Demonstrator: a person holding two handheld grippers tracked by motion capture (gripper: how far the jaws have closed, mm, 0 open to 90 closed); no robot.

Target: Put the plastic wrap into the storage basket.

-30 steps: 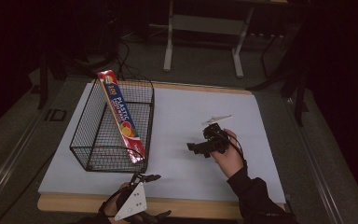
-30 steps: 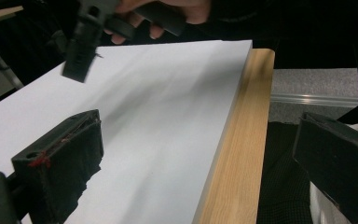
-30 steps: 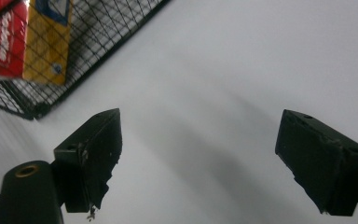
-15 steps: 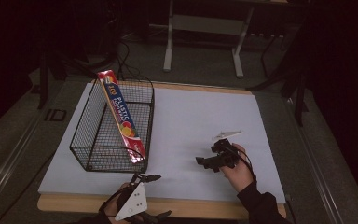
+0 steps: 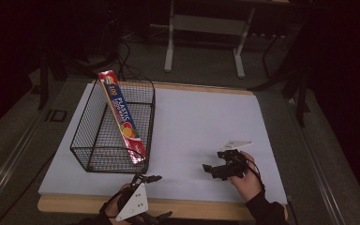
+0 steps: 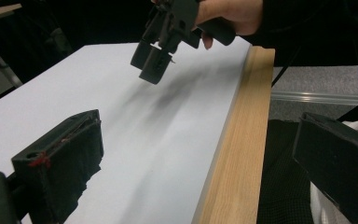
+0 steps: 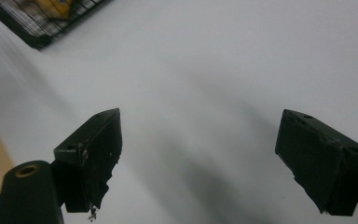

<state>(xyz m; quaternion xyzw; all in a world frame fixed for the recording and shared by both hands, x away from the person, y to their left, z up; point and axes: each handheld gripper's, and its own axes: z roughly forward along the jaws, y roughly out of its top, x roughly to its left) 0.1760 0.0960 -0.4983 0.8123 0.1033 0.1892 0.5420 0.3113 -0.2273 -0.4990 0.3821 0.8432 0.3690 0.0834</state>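
the wire basket (image 5: 93, 140) is black mesh, and the plastic wrap box (image 5: 122, 117) in it is red with a blue panel, white lettering and an orange-yellow fruit picture. the table (image 5: 201, 117) is white with a pale wood edge, both grippers black.

Basket (image 7: 46, 21) corner cropped, blurred
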